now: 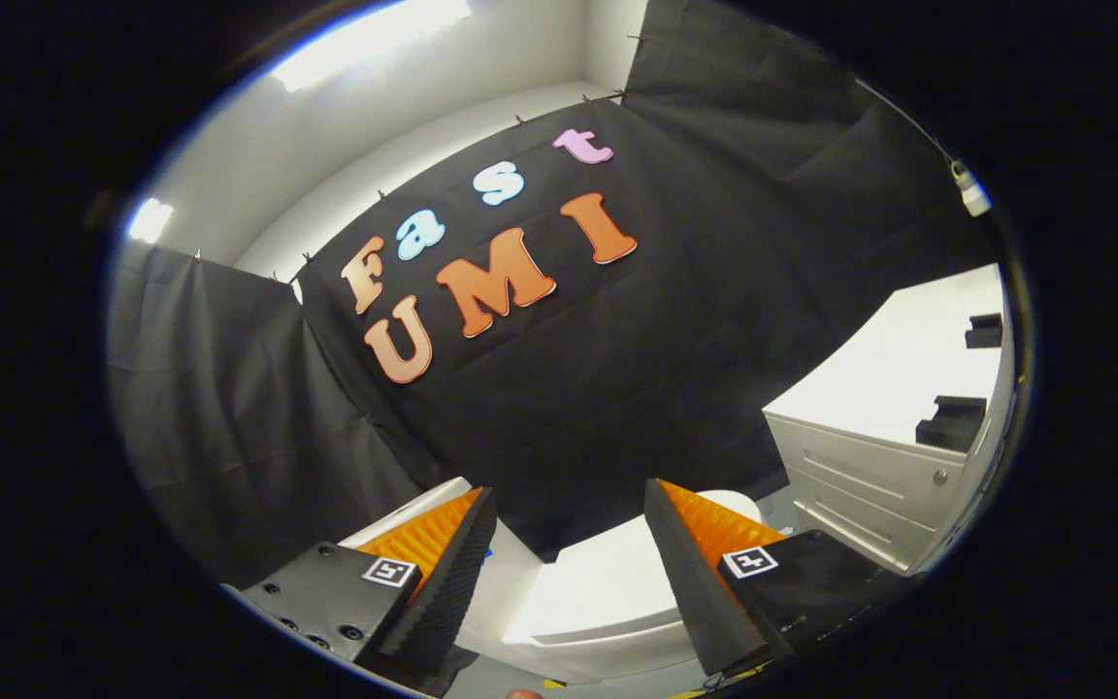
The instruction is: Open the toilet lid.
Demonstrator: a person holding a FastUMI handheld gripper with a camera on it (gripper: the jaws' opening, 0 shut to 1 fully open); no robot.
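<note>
A white toilet [598, 602] stands low in the gripper view, against the black cloth wall. Its smooth white top surface, cistern or lid I cannot tell, shows between and beyond my fingers. My gripper [569, 500] is open, its two fingers spread wide with nothing between them. It is held above and in front of the toilet, apart from it. The left fingertip [481, 505] and the right fingertip [656, 495] frame the white top.
A white cabinet [870, 485] with drawers stands to the right of the toilet, with two dark blocks [952, 422] on its top. Black cloth hangs behind and to the left. White walls and ceiling lights show above the cloth.
</note>
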